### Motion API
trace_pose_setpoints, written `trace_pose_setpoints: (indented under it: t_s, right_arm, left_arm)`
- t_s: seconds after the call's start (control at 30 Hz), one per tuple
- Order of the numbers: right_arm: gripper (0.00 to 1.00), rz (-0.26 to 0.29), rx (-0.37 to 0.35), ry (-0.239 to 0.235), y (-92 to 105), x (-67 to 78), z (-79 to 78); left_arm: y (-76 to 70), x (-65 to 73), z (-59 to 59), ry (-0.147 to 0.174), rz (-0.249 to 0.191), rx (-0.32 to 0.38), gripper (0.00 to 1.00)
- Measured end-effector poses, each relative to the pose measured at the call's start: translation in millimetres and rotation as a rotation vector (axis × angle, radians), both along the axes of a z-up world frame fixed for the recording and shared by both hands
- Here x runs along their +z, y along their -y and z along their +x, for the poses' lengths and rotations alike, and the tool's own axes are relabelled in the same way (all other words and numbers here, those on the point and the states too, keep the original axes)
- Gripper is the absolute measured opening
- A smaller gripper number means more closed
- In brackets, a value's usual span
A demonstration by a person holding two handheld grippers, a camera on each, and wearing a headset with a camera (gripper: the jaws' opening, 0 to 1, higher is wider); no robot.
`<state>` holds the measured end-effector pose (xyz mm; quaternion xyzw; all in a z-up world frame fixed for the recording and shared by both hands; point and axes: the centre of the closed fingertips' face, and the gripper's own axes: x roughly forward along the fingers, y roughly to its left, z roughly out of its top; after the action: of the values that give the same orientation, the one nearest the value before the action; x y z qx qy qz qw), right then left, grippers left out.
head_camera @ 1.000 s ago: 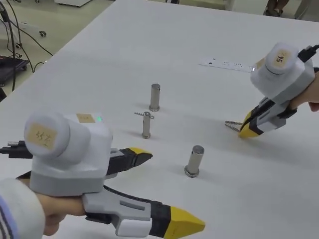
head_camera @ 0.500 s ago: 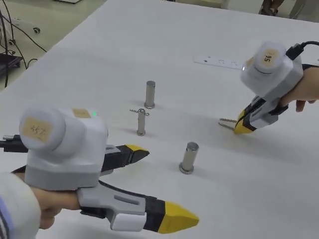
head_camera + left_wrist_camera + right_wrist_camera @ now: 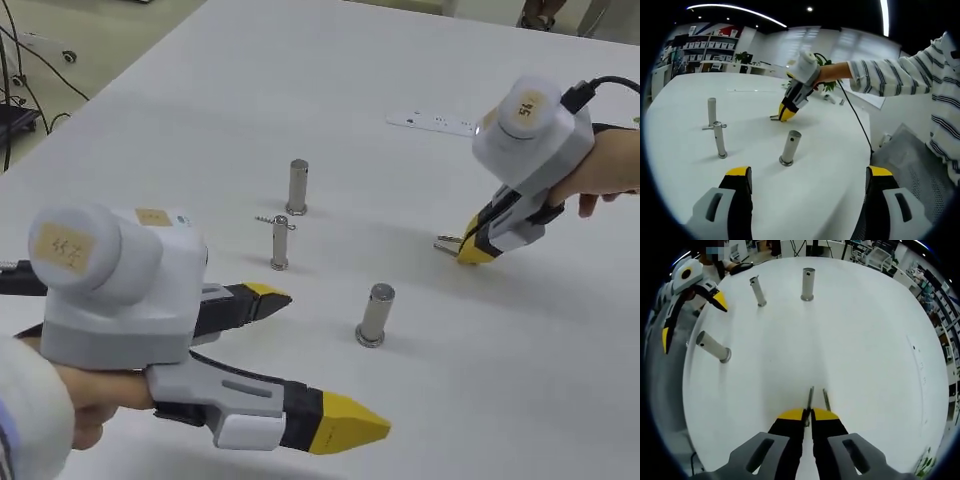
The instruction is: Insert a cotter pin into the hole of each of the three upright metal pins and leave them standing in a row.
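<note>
Three upright metal pins stand on the white table: a far pin (image 3: pixel 297 187), a middle pin (image 3: pixel 280 243) with a cotter pin through its top, and a near pin (image 3: pixel 374 315) with a bare top. My right gripper (image 3: pixel 465 250) is tipped down to the table right of them, shut on a thin cotter pin (image 3: pixel 810 399). A second cotter pin (image 3: pixel 826 399) lies beside its tips. My left gripper (image 3: pixel 315 365) hovers open at the front left, nothing between its fingers. In the left gripper view the near pin (image 3: pixel 789 148) stands just ahead.
A white paper strip (image 3: pixel 435 123) lies at the back of the table. The table's left edge drops to a floor with cables (image 3: pixel 20 90). Open tabletop lies between the metal pins and the right gripper.
The head view has shifted slightly. My right gripper has stayed low at the cotter pins, edging a little left. The left gripper has stayed open at about the same spot.
</note>
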<state>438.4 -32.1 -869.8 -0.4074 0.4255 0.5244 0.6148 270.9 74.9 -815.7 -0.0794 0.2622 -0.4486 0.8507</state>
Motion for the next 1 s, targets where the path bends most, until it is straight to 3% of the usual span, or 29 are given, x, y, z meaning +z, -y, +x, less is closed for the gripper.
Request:
trace_pose_setpoints:
  t_s: [0.17,0.37,0.67,0.83,1.0]
  right_arm:
    - [0.04,-0.015,0.004,0.028,-0.5,-0.6,1.1]
    - [0.03,-0.013,0.002,0.052,0.0,-0.5,1.1]
    - [0.02,-0.028,0.075,0.122,-0.4,3.8,-2.2]
    - [0.02,-0.005,0.093,0.152,1.7,9.7,-7.4]
    - [0.02,0.040,0.086,0.211,3.0,18.3,-5.2]
  left_arm:
    - [-1.1,3.0,1.6,0.019,0.003,0.001,0.93]
    - [-3.3,1.2,-0.3,0.010,0.011,-0.004,0.90]
    - [-3.0,2.4,-0.2,0.006,-0.001,0.000,0.91]
    - [-2.4,4.4,4.1,0.005,-0.009,0.012,0.89]
    - [-1.6,7.7,6.3,-0.007,-0.020,0.019,0.88]
